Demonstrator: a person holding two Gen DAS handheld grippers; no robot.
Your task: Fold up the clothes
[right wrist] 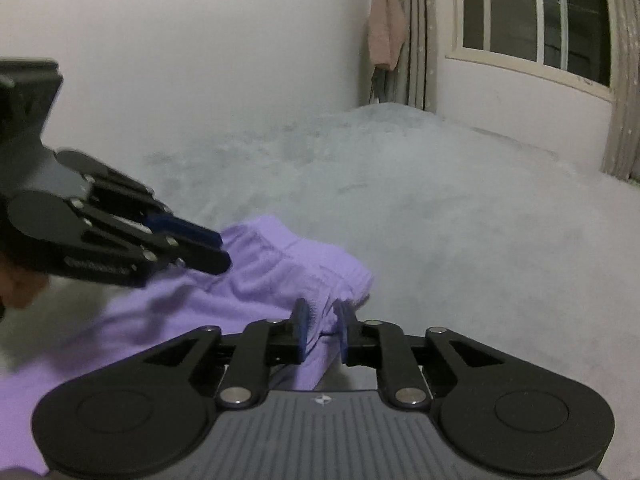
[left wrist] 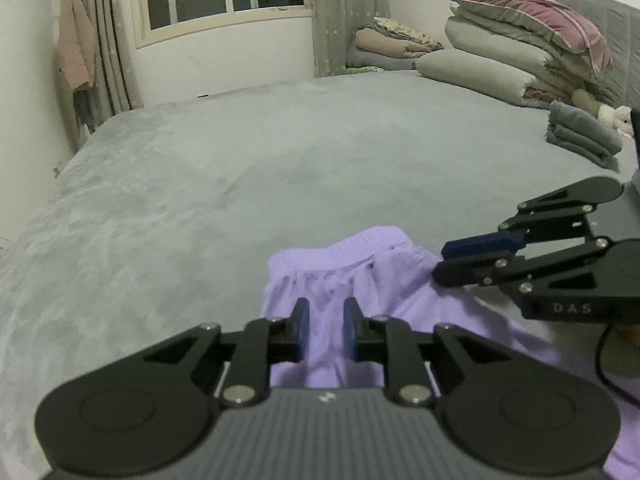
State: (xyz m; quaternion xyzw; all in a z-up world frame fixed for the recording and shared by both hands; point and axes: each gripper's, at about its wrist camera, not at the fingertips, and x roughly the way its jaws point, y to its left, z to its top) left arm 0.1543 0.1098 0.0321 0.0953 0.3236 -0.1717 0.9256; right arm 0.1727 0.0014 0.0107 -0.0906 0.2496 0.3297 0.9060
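From our left, the left gripper (left wrist: 326, 330) has its fingers slightly spread over the purple shorts (left wrist: 372, 280) on the grey bed (left wrist: 200, 180), nothing pinched. The waistband runs nine to three o'clock. At three o'clock, our right gripper (right wrist: 322, 332), equally near, straddles the waistband's end, pads slack.

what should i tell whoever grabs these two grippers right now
Left gripper: jaws slightly apart over the lilac elastic-waist fabric garment, pads not pressing.
Right gripper: jaws slightly apart, the waistband corner loose between them.
Garment lies on the grey plush bed cover, waistband away from you.
A folded grey cloth stack sits far right.
Left: regrip and finish folding.
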